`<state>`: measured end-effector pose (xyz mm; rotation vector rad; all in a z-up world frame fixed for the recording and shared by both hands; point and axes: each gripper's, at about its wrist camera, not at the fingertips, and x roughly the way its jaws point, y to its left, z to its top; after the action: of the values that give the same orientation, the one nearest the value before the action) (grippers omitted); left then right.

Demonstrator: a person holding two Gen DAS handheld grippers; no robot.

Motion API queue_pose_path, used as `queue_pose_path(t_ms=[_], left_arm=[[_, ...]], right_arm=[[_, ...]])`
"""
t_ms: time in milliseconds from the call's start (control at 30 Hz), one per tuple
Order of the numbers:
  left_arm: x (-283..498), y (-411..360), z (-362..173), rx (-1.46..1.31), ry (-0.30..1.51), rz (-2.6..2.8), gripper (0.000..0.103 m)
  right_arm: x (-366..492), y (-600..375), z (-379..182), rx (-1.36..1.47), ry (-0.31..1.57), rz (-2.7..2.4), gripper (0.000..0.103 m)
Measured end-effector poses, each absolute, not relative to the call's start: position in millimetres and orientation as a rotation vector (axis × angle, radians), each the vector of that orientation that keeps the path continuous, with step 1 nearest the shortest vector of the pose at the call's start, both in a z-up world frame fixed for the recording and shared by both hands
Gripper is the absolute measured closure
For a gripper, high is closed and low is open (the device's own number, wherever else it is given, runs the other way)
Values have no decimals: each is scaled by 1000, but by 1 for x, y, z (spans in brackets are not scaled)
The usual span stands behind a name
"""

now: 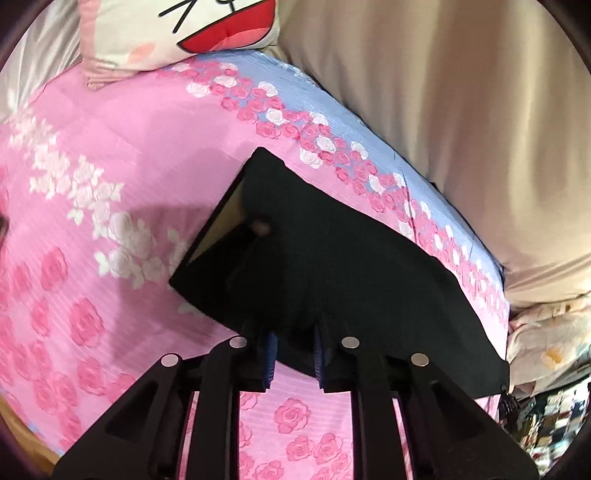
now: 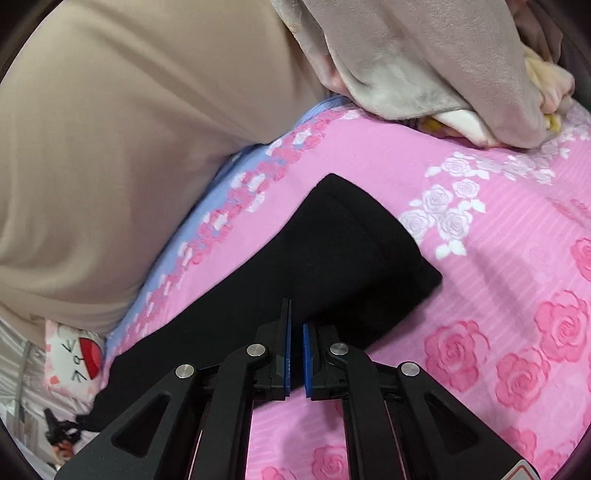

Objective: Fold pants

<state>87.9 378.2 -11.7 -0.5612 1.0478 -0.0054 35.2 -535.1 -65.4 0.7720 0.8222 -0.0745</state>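
Black pants point(image 1: 332, 266) lie on a pink floral bedsheet point(image 1: 129, 155), folded lengthwise into a long strip. In the left wrist view the waistband end with a button point(image 1: 263, 227) and tan lining points up-left. My left gripper point(image 1: 293, 332) is open with its blue-padded fingers point(image 1: 271, 354) at the pants' near edge, not closed on the cloth. In the right wrist view the pants point(image 2: 295, 266) show their leg end at upper right. My right gripper point(image 2: 296, 328) is narrowly open at the pants' near edge, with a gap between the blue pads point(image 2: 287, 363).
A beige padded headboard or wall point(image 1: 461, 110) runs along the far side of the bed. A cartoon cat pillow point(image 1: 184, 29) lies at one end. A grey plush blanket heap point(image 2: 424, 66) lies at the other end. Clutter lies past the bed corner point(image 1: 546, 413).
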Motion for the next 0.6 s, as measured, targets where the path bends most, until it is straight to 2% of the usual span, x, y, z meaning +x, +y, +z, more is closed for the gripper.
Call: queue_pose_path(t_ms=[33,67,100,167,200,233,300,367,400,500,600], left_arm=[[92,379,-19,-534,1074,14,82],[94,382,-32,-519,1113,39,77],[94,389,-51,-534,1158,65,76],[85,396,-71,-601,1185,65,66],[75,400,-74,-637,1149,51,64],[67,402,-72,-642,1121,54,57],[49,405,-56,-617,1051,84,41],[38,405,-40,-607,995,88,17],[34,402,-33,-614,966,73,14],[44,387,-33,-655,957,-35,12],[65,381,-51,-674,993,-45,12]], right_arm=[[36,-536,-75,759,855,-93,96],[38,-536,-85,755,895,-110,98],[32,-536,-87,778,867,-118,95],[25,-534,-83,789,872,-131,85],[19,-528,-75,758,876,-167,68],[15,-523,-70,730,877,-189,63],[7,-501,-49,617,865,-208,63],[7,-466,-27,497,842,-120,63],[12,-429,-12,402,823,-14,62],[32,-318,1,163,822,269,46],[51,-202,-10,-72,841,540,46]])
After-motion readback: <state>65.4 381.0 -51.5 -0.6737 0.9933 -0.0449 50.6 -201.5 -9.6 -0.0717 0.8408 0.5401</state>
